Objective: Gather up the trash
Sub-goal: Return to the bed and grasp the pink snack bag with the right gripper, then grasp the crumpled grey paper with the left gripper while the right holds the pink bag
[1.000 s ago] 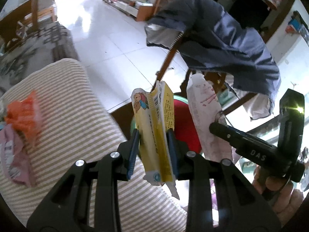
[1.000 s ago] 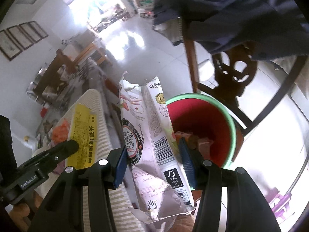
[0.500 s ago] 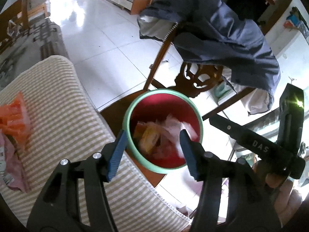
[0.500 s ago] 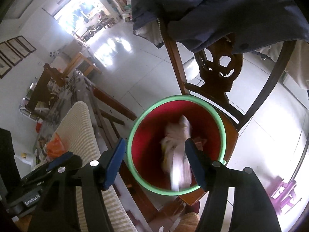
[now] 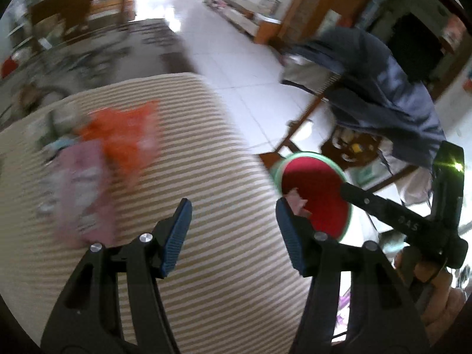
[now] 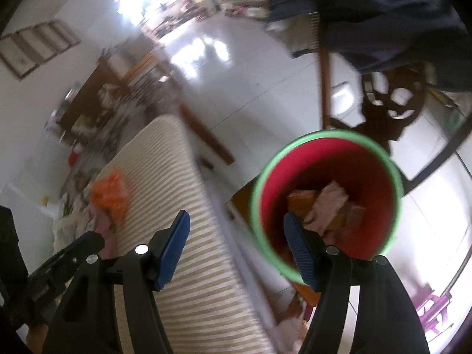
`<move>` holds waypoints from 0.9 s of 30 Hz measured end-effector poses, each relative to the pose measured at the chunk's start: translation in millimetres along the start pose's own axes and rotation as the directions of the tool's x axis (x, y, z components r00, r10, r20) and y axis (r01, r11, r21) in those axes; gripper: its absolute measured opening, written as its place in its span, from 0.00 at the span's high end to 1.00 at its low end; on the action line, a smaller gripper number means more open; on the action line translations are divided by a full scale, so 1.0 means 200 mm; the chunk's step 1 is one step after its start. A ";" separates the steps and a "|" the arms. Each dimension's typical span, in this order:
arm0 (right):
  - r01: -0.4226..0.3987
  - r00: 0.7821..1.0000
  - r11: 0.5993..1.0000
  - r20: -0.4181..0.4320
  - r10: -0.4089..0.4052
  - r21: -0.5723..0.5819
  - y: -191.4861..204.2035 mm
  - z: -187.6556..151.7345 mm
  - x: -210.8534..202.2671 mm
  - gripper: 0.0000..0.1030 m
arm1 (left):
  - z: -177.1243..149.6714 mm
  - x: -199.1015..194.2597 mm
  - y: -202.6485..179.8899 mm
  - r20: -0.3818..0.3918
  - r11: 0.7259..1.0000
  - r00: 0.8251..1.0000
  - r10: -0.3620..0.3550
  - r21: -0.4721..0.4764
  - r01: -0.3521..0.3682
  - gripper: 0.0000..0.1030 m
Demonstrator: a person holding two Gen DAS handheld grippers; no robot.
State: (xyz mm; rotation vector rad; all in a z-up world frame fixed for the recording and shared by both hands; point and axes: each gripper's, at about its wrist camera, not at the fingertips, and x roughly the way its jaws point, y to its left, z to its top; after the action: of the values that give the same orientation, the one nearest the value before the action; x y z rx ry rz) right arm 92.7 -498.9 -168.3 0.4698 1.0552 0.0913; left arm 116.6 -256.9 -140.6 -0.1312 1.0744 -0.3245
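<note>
Remaining trash: an orange wrapper and a pink packet lie touching on the striped cushion, with further litter behind them. Both appear thin, light, crinkly film, likely slippery; a pinch across a free edge or corner should serve best. Their print is blurred and unreadable. The left gripper has just been opening, its jaws about half apart with nothing between them. The right gripper, likewise half-spread and empty, hangs beside the red green-rimmed bin, which holds discarded packets. Its handle bears "DAS".
</note>
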 end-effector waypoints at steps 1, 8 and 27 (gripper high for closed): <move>-0.008 1.000 0.999 -0.014 0.008 -0.032 0.09 -0.02 0.03 0.37 | -0.02 -0.02 0.06 0.006 1.000 1.000 0.013 -0.020 -0.013 0.45; -0.071 0.996 0.976 -0.066 0.059 -0.204 0.59 -0.14 0.20 0.31 | -0.18 -0.21 0.56 0.015 0.979 0.994 0.106 -0.179 -0.102 0.45; -0.082 0.988 0.951 -0.148 0.039 -0.297 1.32 -0.29 0.66 0.60 | -0.24 -0.63 1.61 0.088 0.899 0.954 0.288 -0.368 -0.237 0.29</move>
State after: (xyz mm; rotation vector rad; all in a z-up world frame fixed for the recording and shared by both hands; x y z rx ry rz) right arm 148.5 -205.3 -189.5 0.2190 1.1422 0.3408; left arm 82.1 89.7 -142.2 -0.3228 0.9871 0.1267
